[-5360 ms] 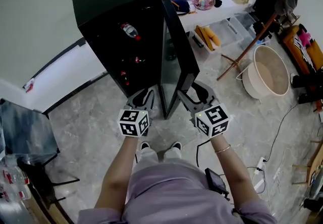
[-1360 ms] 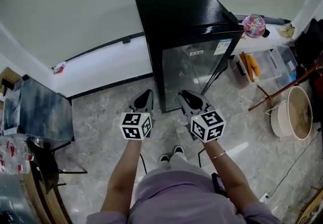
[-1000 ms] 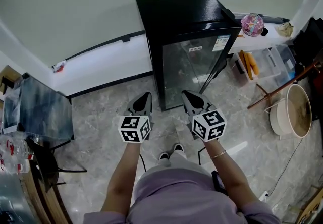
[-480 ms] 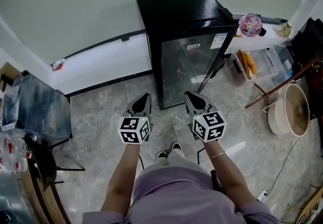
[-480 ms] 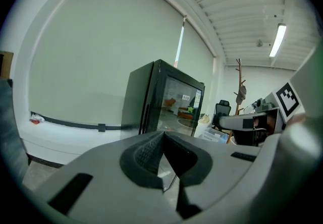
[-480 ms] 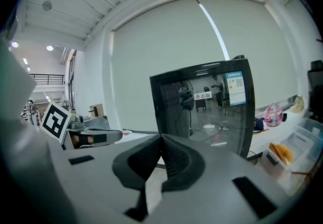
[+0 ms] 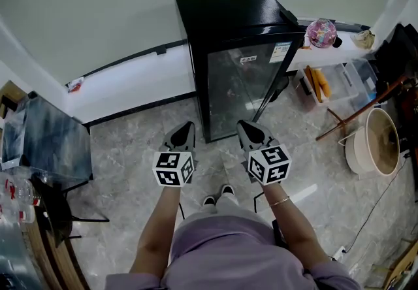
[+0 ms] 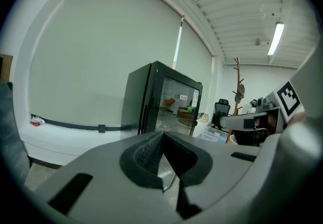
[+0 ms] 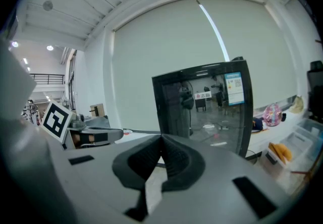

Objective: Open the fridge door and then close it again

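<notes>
Jaws closed; left gripper [image 7: 185,128] and right gripper [image 7: 245,127] face fridge [image 7: 243,47].

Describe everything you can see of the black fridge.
The fridge is an upright black cabinet with a glossy top and a full-height glass door, which looks shut. Two paper labels sit near the door's top. It stands on the marbled floor against the pale wall; nothing else visibly touches it.
</notes>
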A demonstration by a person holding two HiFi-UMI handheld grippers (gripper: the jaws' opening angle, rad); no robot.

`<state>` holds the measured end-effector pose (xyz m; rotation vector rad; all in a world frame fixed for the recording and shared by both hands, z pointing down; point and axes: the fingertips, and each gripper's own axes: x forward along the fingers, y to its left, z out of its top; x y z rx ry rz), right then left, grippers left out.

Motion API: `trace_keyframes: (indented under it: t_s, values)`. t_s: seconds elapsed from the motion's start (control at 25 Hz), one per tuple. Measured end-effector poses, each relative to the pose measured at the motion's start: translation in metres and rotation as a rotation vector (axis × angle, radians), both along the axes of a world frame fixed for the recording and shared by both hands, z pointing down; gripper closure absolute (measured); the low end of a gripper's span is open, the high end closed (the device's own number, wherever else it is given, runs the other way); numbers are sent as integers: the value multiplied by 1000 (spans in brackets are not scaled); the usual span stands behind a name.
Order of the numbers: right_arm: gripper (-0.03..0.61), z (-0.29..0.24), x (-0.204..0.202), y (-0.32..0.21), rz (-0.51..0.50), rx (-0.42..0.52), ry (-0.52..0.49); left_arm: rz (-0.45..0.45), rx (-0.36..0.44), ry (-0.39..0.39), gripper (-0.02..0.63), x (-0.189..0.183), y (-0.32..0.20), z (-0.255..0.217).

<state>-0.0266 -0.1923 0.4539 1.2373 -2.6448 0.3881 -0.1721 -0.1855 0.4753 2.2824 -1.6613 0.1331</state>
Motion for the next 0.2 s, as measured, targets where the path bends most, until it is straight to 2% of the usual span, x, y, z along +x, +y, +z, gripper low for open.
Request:
trace_keyframes:
  t_s: [0.2]
  values:
    - [575, 1, 0, 6, 4, 2, -3, 1, -5, -7, 610, -1, 7, 2]
